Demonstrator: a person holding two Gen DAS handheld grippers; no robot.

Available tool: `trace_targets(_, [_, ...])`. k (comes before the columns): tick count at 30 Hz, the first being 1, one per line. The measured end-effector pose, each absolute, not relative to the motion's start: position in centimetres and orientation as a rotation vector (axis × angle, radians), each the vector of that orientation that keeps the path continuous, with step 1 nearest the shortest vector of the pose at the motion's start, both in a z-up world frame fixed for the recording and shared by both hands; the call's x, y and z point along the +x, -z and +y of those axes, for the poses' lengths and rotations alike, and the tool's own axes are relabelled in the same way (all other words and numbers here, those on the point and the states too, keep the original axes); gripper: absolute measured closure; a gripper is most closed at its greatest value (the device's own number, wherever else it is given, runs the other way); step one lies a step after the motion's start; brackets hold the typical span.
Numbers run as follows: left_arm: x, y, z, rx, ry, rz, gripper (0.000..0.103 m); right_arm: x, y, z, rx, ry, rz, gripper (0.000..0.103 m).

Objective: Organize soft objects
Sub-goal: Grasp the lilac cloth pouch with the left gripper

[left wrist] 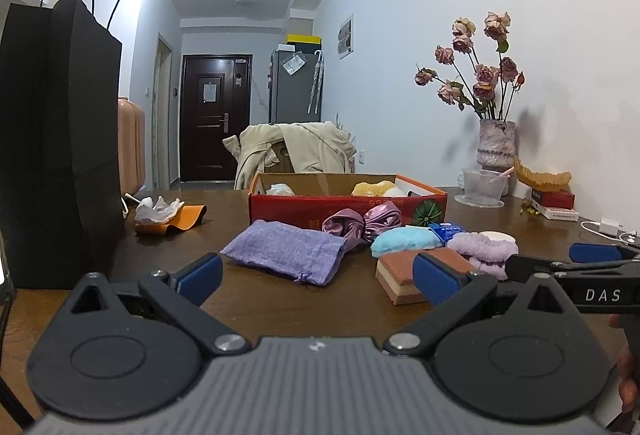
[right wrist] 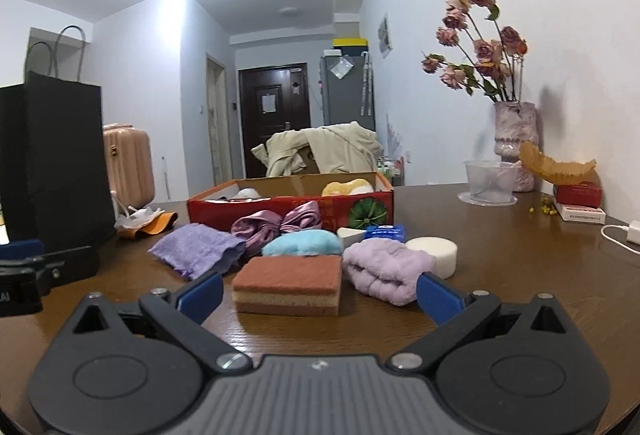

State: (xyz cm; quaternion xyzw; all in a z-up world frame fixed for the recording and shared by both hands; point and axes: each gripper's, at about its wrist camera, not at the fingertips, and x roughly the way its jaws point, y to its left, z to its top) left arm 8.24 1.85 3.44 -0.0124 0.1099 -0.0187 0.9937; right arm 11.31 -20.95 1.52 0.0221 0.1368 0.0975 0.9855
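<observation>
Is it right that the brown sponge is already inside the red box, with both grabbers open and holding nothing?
Not quite. The brown sponge is not in the red box; it lies on the table in front of it, as the right wrist view shows. The rest holds: the left gripper and right gripper are both open and hold nothing.

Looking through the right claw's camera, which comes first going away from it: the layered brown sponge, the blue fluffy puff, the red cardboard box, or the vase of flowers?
1. Layered brown sponge, right in front of the open right claw.
2. Blue fluffy puff, just behind the sponge.
3. Red cardboard box, mid-table behind the puff.
4. Vase of flowers, far right by the wall.
</observation>
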Motion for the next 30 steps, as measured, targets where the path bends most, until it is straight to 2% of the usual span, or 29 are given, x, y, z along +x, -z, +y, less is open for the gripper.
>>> trace_targets(10, [14.6, -5.0, 4.4, -0.010, 0.024, 0.271, 0.000, 15.8, -3.4, -19.5, 0.049, -0.234, 0.294, 0.000])
trace_targets(15, [22.4, -6.2, 8.1, 0.007, 0.096, 0.377, 0.000, 21.0, -4.6, -17.6, 0.169, -0.291, 0.403, 0.012])
trace_targets(18, [27.6, -5.6, 11.0, -0.055, 0.200, 0.469, 0.000, 24.3, -4.4, -15.3, 0.224, -0.359, 0.450, 0.015])
trace_targets(20, [30.6, -4.5, 12.7, -0.124, 0.211, 0.535, 0.008, 26.6, -3.9, -13.2, 0.209, -0.397, 0.493, 0.015])
trace_targets(21, [31.6, -3.9, 13.5, -0.158, 0.213, 0.558, 0.012, 27.9, -3.6, -11.8, 0.173, -0.409, 0.527, 0.019])
trace_targets(23, [32.8, -2.7, 14.5, -0.219, 0.253, 0.573, 0.012, 30.0, -2.8, -9.9, 0.151, -0.415, 0.579, 0.025])
trace_targets(26, [33.4, -1.2, 15.4, -0.290, 0.286, 0.602, 0.020, 32.7, -1.6, -8.1, 0.149, -0.390, 0.655, 0.033])
trace_targets(30, [33.5, 0.0, 15.6, -0.316, 0.291, 0.617, 0.045, 34.6, 0.1, -6.5, 0.142, -0.374, 0.727, 0.057])
